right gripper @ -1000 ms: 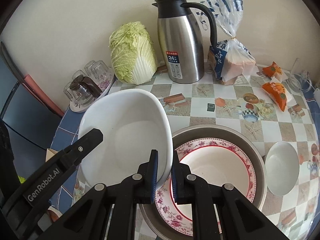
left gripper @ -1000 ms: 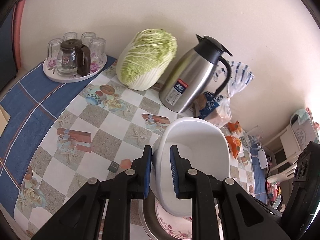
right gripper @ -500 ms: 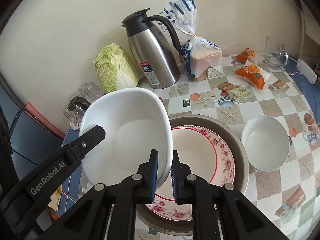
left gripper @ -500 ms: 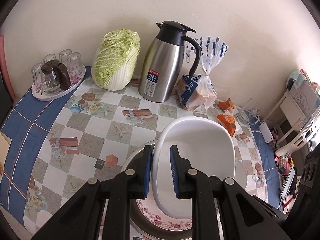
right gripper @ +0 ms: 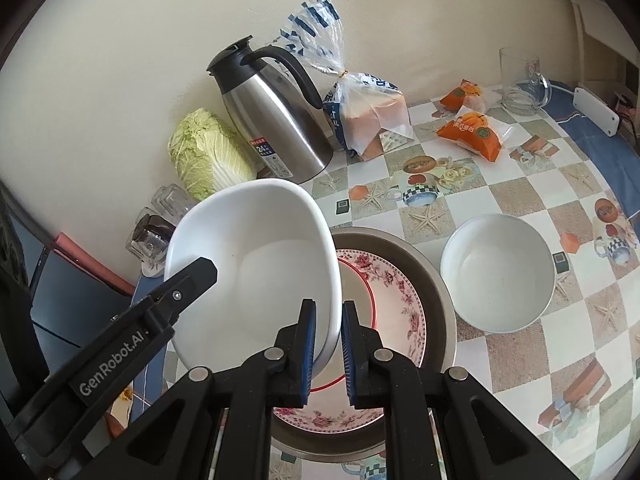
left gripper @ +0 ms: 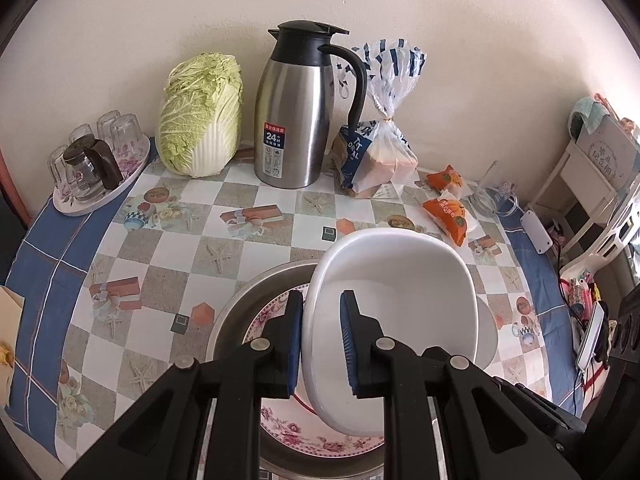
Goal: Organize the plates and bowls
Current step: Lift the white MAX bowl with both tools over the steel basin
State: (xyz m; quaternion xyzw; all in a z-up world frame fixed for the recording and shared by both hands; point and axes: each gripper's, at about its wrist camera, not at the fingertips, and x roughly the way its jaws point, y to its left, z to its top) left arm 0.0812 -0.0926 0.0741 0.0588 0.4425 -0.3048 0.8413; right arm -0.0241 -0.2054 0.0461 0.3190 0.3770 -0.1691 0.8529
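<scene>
A large white bowl (left gripper: 400, 312) (right gripper: 260, 264) hangs in the air, held by both grippers on opposite rims. My left gripper (left gripper: 321, 344) is shut on its left rim, and my right gripper (right gripper: 329, 344) is shut on its right rim. Below it lies a floral plate (right gripper: 392, 312) (left gripper: 280, 424) inside a wide metal basin (right gripper: 432, 280) (left gripper: 248, 300). A smaller white bowl (right gripper: 498, 272) stands on the table right of the basin, mostly hidden behind the held bowl in the left wrist view.
Along the wall stand a steel thermos jug (left gripper: 294, 120), a napa cabbage (left gripper: 200, 116), a bagged bread loaf (left gripper: 376, 148) and a tray of glasses (left gripper: 96, 168). Orange snack packets (right gripper: 472, 128) and a glass mug (right gripper: 520, 80) lie at the right.
Both grippers have carried the white bowl to the right, from left of the basin to over the floral plate; the views have rolled, so the jug and cabbage shifted left.
</scene>
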